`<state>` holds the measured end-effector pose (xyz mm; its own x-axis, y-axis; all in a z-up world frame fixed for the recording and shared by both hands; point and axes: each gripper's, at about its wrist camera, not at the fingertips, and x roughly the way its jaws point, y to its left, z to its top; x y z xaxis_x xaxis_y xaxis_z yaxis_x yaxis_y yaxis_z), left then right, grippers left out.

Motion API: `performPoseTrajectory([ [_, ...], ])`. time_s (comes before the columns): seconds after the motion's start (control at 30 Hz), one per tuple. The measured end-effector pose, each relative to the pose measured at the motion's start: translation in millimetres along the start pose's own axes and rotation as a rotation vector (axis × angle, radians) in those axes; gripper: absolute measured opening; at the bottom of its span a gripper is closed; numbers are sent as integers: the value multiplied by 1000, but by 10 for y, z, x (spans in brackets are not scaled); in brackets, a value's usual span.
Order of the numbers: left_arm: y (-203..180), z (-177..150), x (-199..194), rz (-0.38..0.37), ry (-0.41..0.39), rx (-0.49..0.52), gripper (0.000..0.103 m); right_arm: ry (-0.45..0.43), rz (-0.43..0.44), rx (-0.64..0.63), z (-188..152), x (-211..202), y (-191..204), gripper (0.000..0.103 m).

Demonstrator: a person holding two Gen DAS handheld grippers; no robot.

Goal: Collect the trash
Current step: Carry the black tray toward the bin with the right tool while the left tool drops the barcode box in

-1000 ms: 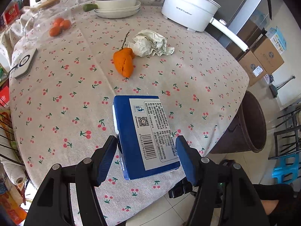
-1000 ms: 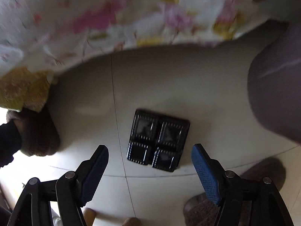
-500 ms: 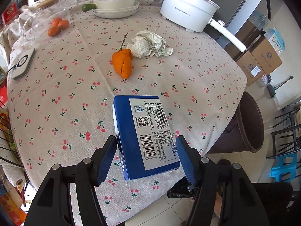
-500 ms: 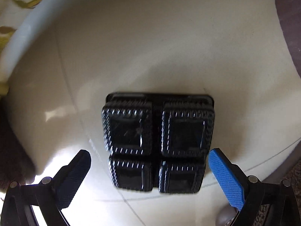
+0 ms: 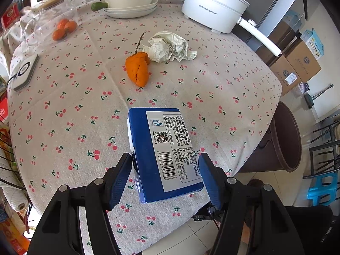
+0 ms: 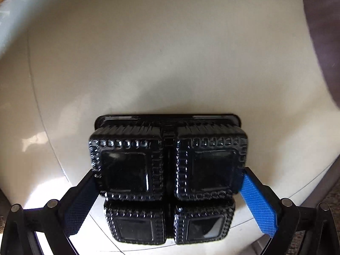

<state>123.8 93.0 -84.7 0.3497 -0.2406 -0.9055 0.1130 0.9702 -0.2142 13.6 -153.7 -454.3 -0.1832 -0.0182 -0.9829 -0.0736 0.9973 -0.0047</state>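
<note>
Bright daylight, fisheye-bent edges, floor glare, slight blur

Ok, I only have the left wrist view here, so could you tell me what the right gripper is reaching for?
Observer: A black tray with four cells, lying on the floor.
Operator: Thank you. Is the right gripper around it?
Observer: Yes, it straddles the tray, one finger at each side; its jaws have just been opening and stand wide.
Operator: Is it gripped, like the box in my left gripper?
Observer: Not yet, it seems; the pads sit beside the tray's walls without clearly pressing on them.
</note>
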Motion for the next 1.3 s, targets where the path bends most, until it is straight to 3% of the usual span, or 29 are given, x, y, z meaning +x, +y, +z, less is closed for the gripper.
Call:
performPoseTrajectory([
  [0.17,-29,14,0,-5,-3,3,67,14,11,13,21,-20,-78,102],
  [0.3,-81,42,-51,-17,-20,5,67,9,30,1,-38,-331,-68,101],
  [0.53,-223,51,-125,-35,-43,19,67,-117,74,-74,88,-1457,-74,102],
  [0.77,-383,79,-198,-50,-72,17,67,-301,108,-129,-1,-2739,-266,102],
  [0.97,-735,128,-199,-91,-79,51,67,-545,112,-16,-182,-3741,-1005,103],
  [1.1,-1119,185,-164,-135,-87,92,67,-664,137,130,-280,-3930,-1598,103],
  [1.23,-1591,203,-51,-193,-80,138,67,-659,240,296,-328,-4005,-2178,103],
  [1.3,-1858,199,51,-217,-71,174,67,-686,242,338,-365,-4141,-2398,103],
])
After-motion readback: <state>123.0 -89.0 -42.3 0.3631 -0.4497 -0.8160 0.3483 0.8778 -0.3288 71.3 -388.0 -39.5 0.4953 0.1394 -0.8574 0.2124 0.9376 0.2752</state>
